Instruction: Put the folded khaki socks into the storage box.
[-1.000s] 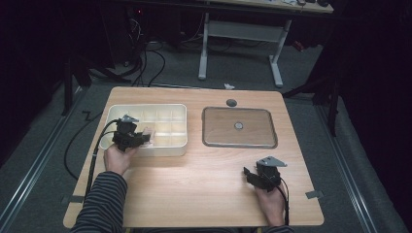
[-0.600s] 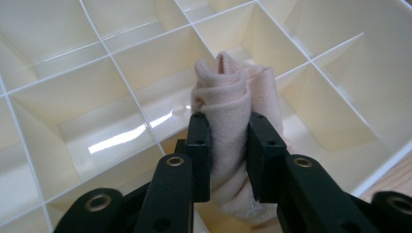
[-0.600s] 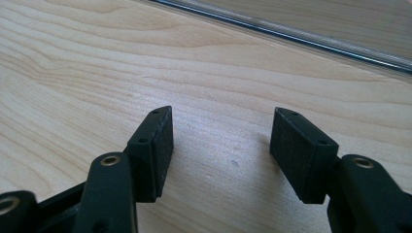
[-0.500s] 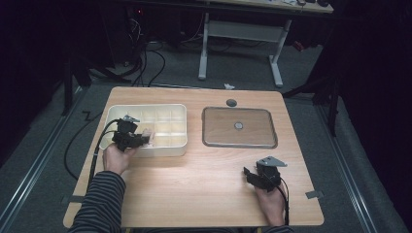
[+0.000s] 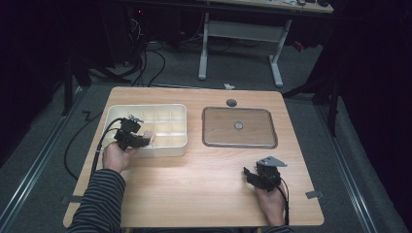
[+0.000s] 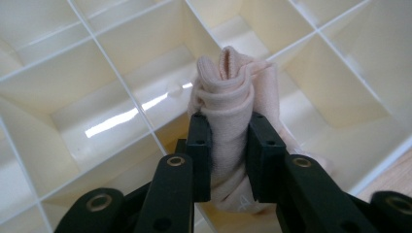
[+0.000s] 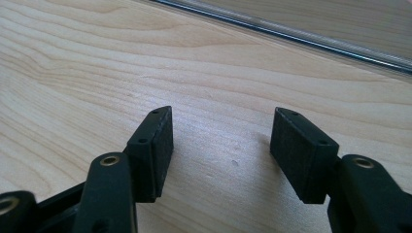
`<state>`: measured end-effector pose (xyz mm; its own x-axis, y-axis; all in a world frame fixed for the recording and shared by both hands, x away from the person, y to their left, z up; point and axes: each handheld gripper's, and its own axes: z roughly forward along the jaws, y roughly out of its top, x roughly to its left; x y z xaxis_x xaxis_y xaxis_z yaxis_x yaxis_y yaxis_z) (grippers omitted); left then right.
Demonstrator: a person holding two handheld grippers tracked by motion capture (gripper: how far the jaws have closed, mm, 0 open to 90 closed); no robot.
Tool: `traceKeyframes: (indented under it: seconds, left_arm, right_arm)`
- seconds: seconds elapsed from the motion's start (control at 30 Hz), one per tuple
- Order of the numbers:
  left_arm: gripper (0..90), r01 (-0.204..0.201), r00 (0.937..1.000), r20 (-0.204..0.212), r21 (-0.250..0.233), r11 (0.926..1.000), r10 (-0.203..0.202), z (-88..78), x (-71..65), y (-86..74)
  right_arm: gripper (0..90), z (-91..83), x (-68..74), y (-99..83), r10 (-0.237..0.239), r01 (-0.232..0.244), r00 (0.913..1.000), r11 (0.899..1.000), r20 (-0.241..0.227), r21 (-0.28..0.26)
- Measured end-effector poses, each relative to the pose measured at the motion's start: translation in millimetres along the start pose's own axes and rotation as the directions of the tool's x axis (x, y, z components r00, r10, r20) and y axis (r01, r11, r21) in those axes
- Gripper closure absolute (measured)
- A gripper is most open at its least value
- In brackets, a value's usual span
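A rolled pale pink sock (image 6: 228, 111) is pinched between the pads of my left gripper (image 6: 228, 150), which is shut on it. The roll hangs over a compartment near the front of the white divided box (image 6: 97, 111). From above, the left gripper (image 5: 141, 139) sits over the front left part of the box (image 5: 167, 148), with the sock (image 5: 147, 136) showing as a pale spot at its tip. My right gripper (image 7: 221, 141) stands open just above bare wood, nothing between its fingers. In the high view the right gripper (image 5: 250, 174) rests at the table's front right.
A clear flat lid (image 5: 239, 127) with a round knob lies on the table right of the box. A small dark round disc (image 5: 231, 103) sits behind it. The lid's edge (image 7: 291, 36) runs across the top of the right gripper view. Cables trail off the table's left side.
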<state>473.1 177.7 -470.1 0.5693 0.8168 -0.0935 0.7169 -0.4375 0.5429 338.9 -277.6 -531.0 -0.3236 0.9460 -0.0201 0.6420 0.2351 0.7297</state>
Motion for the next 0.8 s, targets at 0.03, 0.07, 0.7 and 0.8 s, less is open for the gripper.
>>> traceKeyframes:
  seconds: [0.03,0.07,0.7,0.8]
  left_arm:
    - [74.4,-0.007,1.0,-0.004,0.006,1.0,0.007,1.0,-0.5,0.0]
    - [74.4,-0.007,1.0,-0.002,0.009,0.9999,0.007,1.0,-0.2,0.3]
    - [62.1,0.059,0.9976,0.041,-0.078,0.9952,-0.056,-10.5,3.0,1.8]
    - [61.8,0.077,0.9967,0.035,-0.124,0.9893,-0.073,-13.0,2.3,3.8]
  right_arm:
    - [41.3,0.0,0.0,0.0,0.0,0.0,1.0,1.0,0.0,0.0]
    - [41.4,0.0,0.0,0.0,0.0,0.0,1.0,1.0,0.0,0.0]
    - [41.3,0.0,0.0,0.0,0.0,0.0,1.0,1.0,0.0,0.0]
    - [41.3,0.0,-0.1,0.0,0.0,0.0,1.0,1.0,0.0,0.0]
